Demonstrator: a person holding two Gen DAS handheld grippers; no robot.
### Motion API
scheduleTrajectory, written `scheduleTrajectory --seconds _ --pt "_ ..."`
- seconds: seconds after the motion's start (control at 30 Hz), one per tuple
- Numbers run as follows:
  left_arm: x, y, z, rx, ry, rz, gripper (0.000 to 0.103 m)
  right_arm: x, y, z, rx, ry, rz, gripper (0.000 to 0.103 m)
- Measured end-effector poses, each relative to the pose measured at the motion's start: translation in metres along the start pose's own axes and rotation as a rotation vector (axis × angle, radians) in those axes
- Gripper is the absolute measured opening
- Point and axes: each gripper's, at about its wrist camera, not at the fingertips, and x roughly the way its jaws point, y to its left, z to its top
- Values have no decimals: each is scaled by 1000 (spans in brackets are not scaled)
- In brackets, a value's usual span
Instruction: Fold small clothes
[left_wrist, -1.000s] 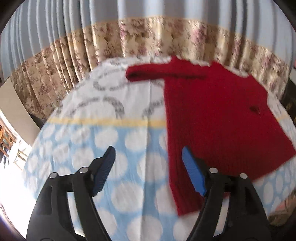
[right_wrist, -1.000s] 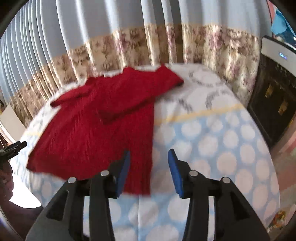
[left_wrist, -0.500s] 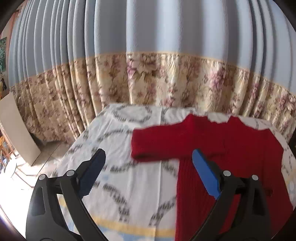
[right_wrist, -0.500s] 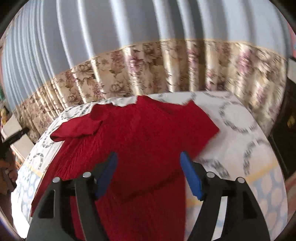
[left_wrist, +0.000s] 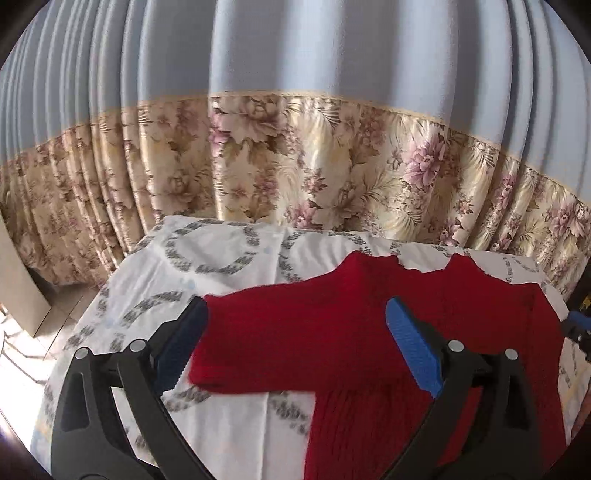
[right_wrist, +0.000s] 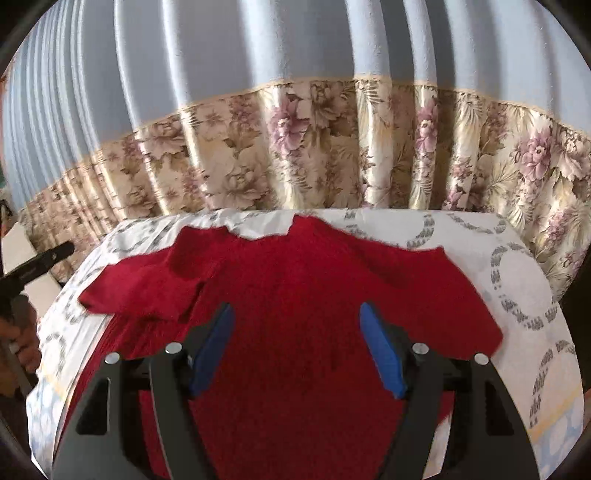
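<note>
Left claw (left_wrist: 295, 354) wide, empty | right claw (right_wrist: 297, 343) wide, empty | red sweater (right_wrist: 295, 288) flat

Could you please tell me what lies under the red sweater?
The red sweater lies on a white patterned sheet, visible around it. Whatever the sheet and sweater cover stays hidden.

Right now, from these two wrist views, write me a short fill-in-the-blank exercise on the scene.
1. The knitted sweater lying on the patterned cloth is ____ in colour.
2. The left gripper has its jaws ____, gripping nothing.
3. Behind the bed hangs a pleated curtain that is pale blue above and ____-patterned below.

Missing words: red; open; floral
</note>
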Motion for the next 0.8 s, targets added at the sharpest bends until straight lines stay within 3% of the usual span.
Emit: scheduleTrajectory --seconds 0.07,0.3,0.43,0.63,0.8 --pt "10 -3 2 11 13 -13 96 9 4 10 -2 4 -20 80" --pt "15 -8 -1 45 -47 34 97 19 27 39 37 -50 -10 82" --pt "23 -3 -7 26 -12 36 97 31 47 39 17 -40 15 82" --pt "19 11 -7 19 -21 41 97 42 76 29 -22 -30 33 82" --pt "27 48 -9 -47 -28 49 97 49 100 26 -60 -14 49 82"
